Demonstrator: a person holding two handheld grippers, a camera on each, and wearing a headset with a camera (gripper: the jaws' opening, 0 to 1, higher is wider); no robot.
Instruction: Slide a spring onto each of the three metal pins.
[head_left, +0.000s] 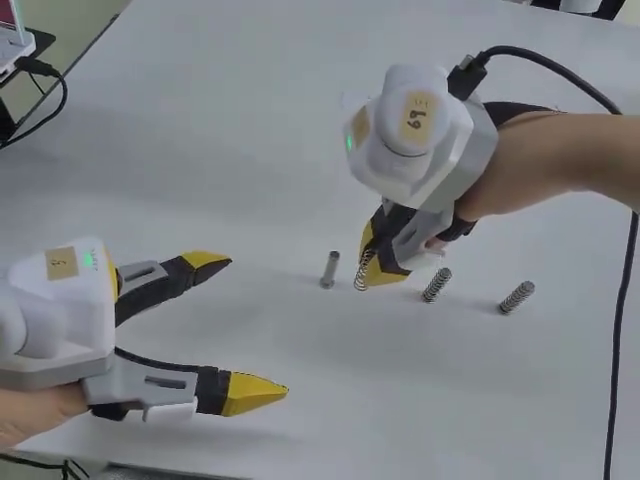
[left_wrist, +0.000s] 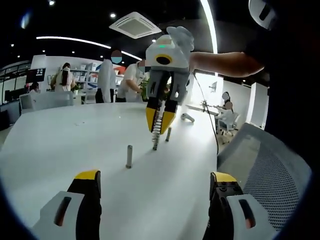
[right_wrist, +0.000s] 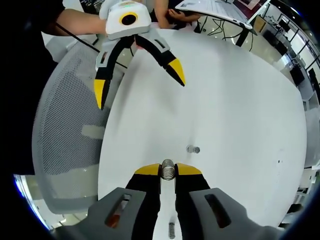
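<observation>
In the middle of the head view, the right tongs (head_left: 375, 275) are shut tight on a small coiled silver wire spring (head_left: 363, 270). They hold it standing up, with its low end close to the white counter (head_left: 200, 120). Just to the left of it stands a short grey metal pin (head_left: 329, 270), upright and bare, with nothing on it. The spring and the pin are near each other but not touching. In the right gripper view the spring (right_wrist: 168, 170) sits between the yellow tips at the bottom middle. The pin (right_wrist: 192, 149) shows there as a little round top just above it and to the right. To the right of these tongs in the head view, two more springs lie flat on the counter: a near spare spring (head_left: 436, 285) and a far spare spring (head_left: 517, 297). The left tongs (head_left: 235, 325), at the lower left, are wide apart and hold nothing. I can see one pin here, not three. I think the job is only starting, because no spring is on a pin yet. The first spring has to go over this pin, and the two spare springs are left to do.
</observation>
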